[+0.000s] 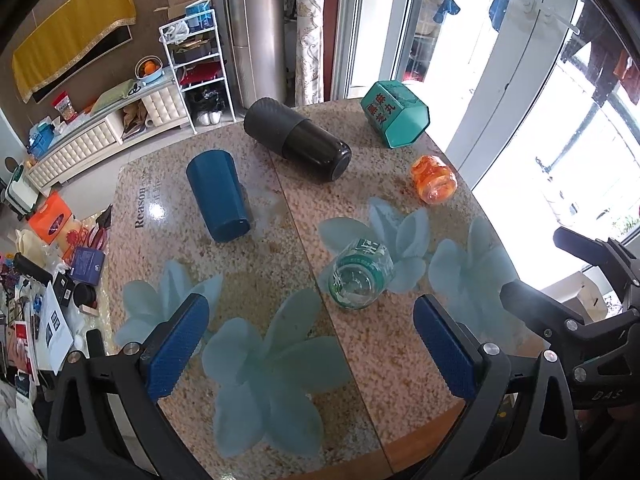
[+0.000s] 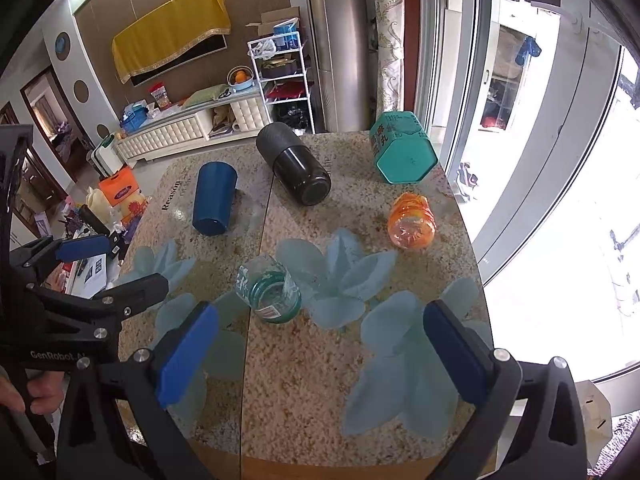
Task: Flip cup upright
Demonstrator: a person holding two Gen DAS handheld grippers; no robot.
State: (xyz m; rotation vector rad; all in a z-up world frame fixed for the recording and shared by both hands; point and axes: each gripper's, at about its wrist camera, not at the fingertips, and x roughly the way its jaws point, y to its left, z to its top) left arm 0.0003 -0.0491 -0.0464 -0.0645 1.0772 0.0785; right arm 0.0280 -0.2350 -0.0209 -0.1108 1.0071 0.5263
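Near the table's (image 1: pixel 372 364) front edge, both jaws spread wide and holding nothing: left gripper (image 1: pixel 312 344), right gripper (image 2: pixel 320 352). Toward the left edge, blue cup (image 1: pixel 218 196) (image 2: pixel 213 204) on its side. At mid-table, clear green-labelled cup (image 1: pixel 360 274) (image 2: pixel 274 294) tipped over. Along the far edge, black tumbler (image 1: pixel 298 138) and teal hexagonal tin (image 1: pixel 394 114); by the right edge, orange jar (image 1: pixel 434 179), all lying down.

Bare tabletop (image 2: pixel 320 400) before the green cup (image 2: pixel 274 294); blue cup (image 2: pixel 212 204) well apart.
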